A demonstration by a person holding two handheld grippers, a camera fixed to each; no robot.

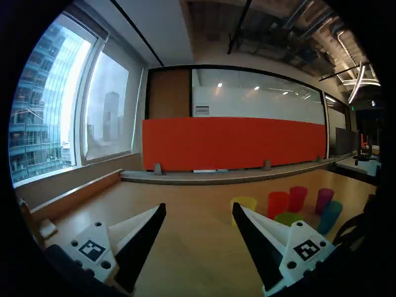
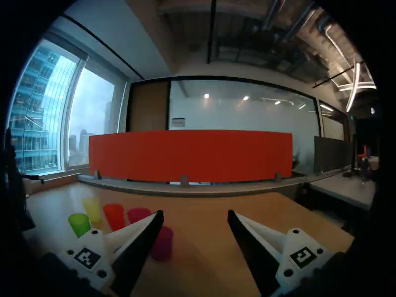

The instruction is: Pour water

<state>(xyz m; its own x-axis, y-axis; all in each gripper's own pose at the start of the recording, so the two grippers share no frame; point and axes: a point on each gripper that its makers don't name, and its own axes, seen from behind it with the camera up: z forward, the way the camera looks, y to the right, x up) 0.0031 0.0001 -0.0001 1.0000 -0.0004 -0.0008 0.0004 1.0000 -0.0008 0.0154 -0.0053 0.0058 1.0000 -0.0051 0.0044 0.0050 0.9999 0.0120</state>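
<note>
The left gripper [image 1: 198,208] hangs spread wide above a pale wooden table [image 1: 198,247], nothing between its fingers. The right gripper [image 2: 194,214] is likewise released and touches nothing.

Each of the four white fingers carries one square black-and-white marker [image 1: 91,250]. A small wall sign [image 1: 202,111] above the orange desk screen [image 1: 232,143] is too small to read.

In the left gripper view, six plastic cups stand upright in a tight cluster on the table, ahead and to the right of the fingers: a yellow cup [image 1: 243,205], an orange cup [image 1: 277,204], a red cup [image 1: 297,198], a magenta cup [image 1: 324,199], a teal cup [image 1: 330,216] and a green cup [image 1: 288,218].

In the right gripper view, five of them can be counted at lower left, the magenta cup partly behind the nearer finger.
</note>
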